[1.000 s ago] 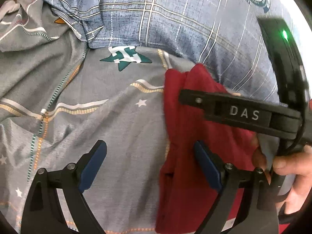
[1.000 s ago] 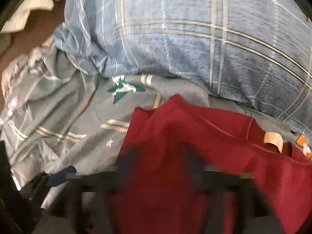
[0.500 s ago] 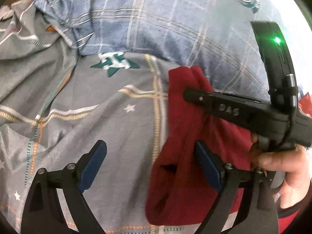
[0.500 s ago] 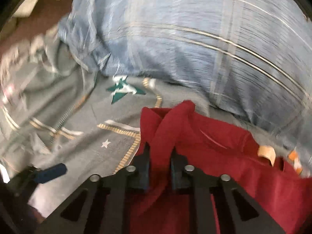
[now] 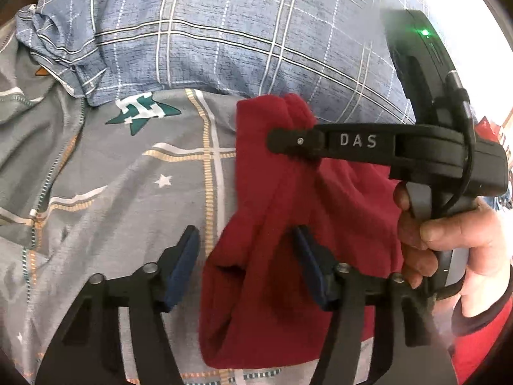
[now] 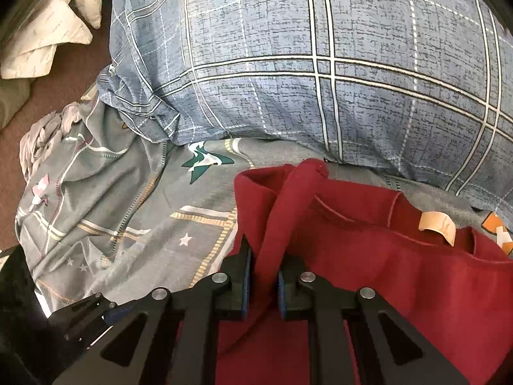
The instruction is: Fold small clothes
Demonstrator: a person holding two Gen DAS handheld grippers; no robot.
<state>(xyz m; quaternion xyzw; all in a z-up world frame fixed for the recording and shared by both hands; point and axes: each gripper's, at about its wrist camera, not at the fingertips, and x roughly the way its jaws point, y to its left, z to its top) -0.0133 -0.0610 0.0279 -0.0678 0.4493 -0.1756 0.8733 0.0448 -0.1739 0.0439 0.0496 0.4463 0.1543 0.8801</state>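
**Red garment pinched at one edge, half out of frame**

Bedding fills both views. We see a grey sheet (image 5: 105, 192) printed with stars and gold stripes, and above it a blue plaid pillow (image 6: 320, 73) whose top and right side run past the picture's edge. At the upper left of the right wrist view a pale folded cloth (image 6: 41, 38) lies on a brown surface, cut off by the lens rim.

On the sheet, just below the pillow, lies the red garment (image 6: 400, 272). Its lower and right parts are hidden behind our own tools or leave the frame, so we cannot tell its full shape. A tan neck label (image 6: 437, 224) shows near its right side.

Our right gripper (image 6: 263, 276) is pressed together on a raised fold of the red cloth. In the left wrist view a hand (image 5: 449, 240) holds that tool, which crosses in front of the garment.

Our left gripper (image 5: 247, 266) is closing. The garment's left edge lies between its blue pads (image 5: 182, 263), which do not press it.
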